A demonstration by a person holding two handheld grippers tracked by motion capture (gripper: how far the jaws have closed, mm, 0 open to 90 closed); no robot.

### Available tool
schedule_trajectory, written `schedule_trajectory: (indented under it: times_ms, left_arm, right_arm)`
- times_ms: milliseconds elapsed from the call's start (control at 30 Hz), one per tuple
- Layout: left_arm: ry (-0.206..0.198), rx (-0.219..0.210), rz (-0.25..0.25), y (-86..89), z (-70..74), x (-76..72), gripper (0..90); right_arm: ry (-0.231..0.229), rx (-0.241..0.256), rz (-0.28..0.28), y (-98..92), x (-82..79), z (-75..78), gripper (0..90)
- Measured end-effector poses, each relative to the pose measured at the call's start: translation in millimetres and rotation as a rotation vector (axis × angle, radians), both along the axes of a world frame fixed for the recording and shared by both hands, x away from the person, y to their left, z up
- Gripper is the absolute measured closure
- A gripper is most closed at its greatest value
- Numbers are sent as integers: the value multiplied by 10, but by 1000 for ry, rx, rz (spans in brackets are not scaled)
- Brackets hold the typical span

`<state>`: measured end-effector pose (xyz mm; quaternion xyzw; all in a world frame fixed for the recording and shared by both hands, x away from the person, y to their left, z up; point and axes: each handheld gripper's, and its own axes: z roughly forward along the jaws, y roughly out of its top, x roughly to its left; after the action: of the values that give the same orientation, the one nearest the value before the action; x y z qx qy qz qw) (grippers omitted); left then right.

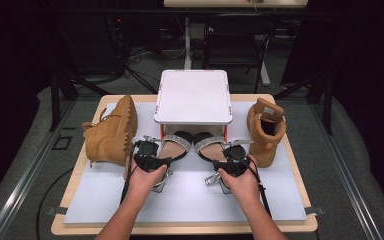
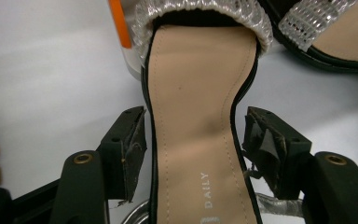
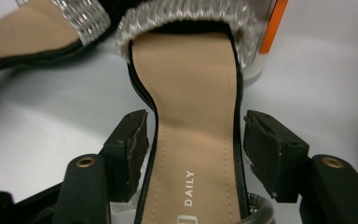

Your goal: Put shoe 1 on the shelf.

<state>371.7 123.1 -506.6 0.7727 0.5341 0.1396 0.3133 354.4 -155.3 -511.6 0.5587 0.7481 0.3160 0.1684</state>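
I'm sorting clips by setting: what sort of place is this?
Probably a lab or studio set up for recording, not a home: a small table with a white mat, dark curtains around it, cables on the floor, and a desk and chair behind.

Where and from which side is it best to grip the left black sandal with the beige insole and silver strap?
Probably grip the left black heeled sandal with beige insole and silver rhinestone strap at its narrow waist, coming from the heel end. There the sole pinches in, so the open left hand-held gripper, already straddling it, can close across both edges. The toe sits under the white raised shelf, blocking that end.
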Motion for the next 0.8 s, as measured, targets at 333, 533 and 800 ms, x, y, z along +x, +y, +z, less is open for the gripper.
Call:
schedule_trajectory:
  times_ms: [333, 533, 800]
  left_arm:
    - [-45, -20, -19, 123, 149, -143, 414]
    - [-54, -26, -26, 222, 159, -215, 427]
    - [-93, -23, -47, 353, 181, -339, 431]
  right_arm:
    - [-69, -24, 47, -49, -131, 223, 430]
    - [-90, -34, 81, -115, -222, 266, 448]
    - [-126, -25, 121, -201, -357, 331, 466]
